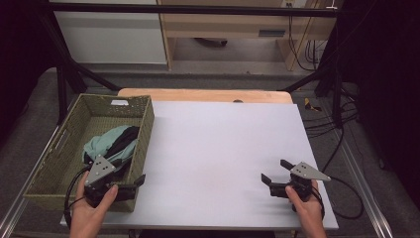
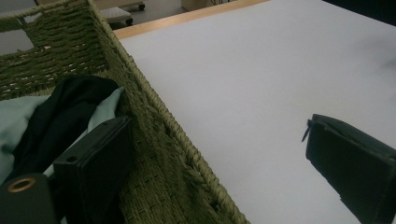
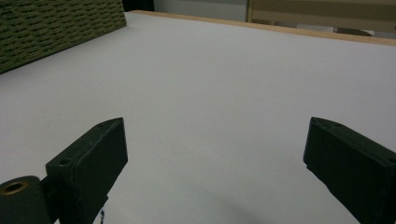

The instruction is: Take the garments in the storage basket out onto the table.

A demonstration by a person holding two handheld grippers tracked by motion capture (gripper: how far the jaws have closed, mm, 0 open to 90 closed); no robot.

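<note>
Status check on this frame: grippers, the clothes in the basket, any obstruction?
Left gripper open, straddling the basket wall. Right gripper open over bare table. Clothes in basket, untouched.

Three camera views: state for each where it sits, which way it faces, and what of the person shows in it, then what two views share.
High view: above the person's side, facing forward and down on the white table; both hands with the left tongs and right tongs.
Left gripper view: rides the left tongs, open jaws astride the woven basket wall, teal and black cloth inside.
Right gripper view: rides the right tongs, open, facing across the bare table.
Shared: both gripper views show the basket.
</note>
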